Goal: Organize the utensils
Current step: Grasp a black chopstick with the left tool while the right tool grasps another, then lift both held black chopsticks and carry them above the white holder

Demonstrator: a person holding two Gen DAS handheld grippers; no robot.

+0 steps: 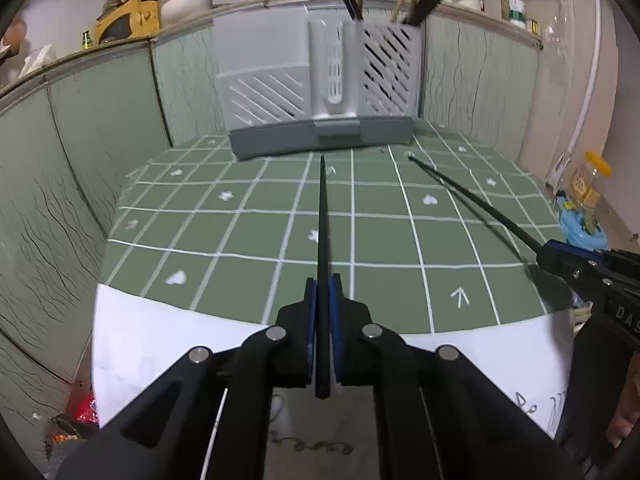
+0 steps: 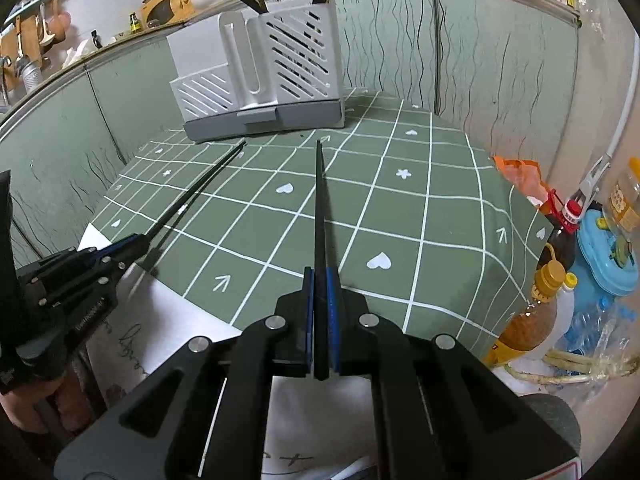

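My left gripper [image 1: 323, 292] is shut on a black chopstick [image 1: 322, 216] that points forward at the grey utensil rack [image 1: 320, 92]. My right gripper [image 2: 322, 284] is shut on a second black chopstick [image 2: 320, 200], also aimed toward the rack [image 2: 260, 76]. In the left wrist view the right gripper [image 1: 560, 256] enters from the right with its chopstick [image 1: 472, 196]. In the right wrist view the left gripper [image 2: 132, 246] enters from the left with its chopstick [image 2: 196, 190]. Both chopstick tips hover just short of the rack's base. Several utensils stand in the rack's right compartment [image 2: 304, 44].
A green checked mat [image 1: 240, 220] covers the table, over white paper [image 1: 160, 340] at the near edge. Green panels [image 1: 80, 160] wall the back and sides. Bottles and jars [image 2: 552, 280] crowd the right edge of the table.
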